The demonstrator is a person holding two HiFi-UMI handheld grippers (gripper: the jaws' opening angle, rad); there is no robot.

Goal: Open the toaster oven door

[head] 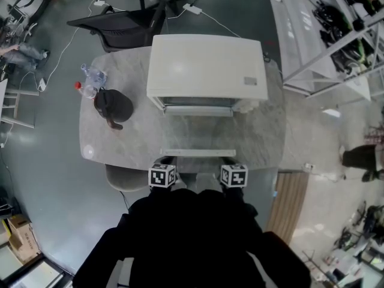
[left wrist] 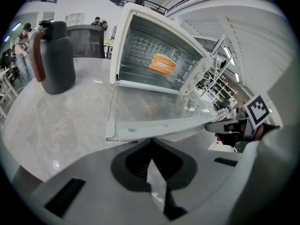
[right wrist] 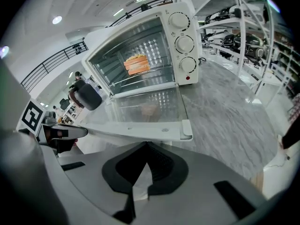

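The white toaster oven (head: 207,65) stands at the far side of the marble table (head: 264,137). Its glass door (head: 198,134) lies folded down flat, with the handle bar (head: 198,153) pointing at me. In both gripper views the cavity is open, with orange toast (left wrist: 162,63) (right wrist: 137,63) on the rack. My left gripper (head: 166,161) (left wrist: 151,142) sits shut just short of the handle's left end (left wrist: 117,134), holding nothing. Shut and empty too, my right gripper (head: 228,161) (right wrist: 147,144) is near the handle's right end (right wrist: 185,130). Neither touches the door.
A black jug (head: 112,107) (left wrist: 54,57) and a plastic bottle (head: 90,80) stand on the table's left side. The oven's dials (right wrist: 184,43) face right of the cavity. A black chair (head: 120,26) is behind the table, white shelving (head: 336,35) to the right.
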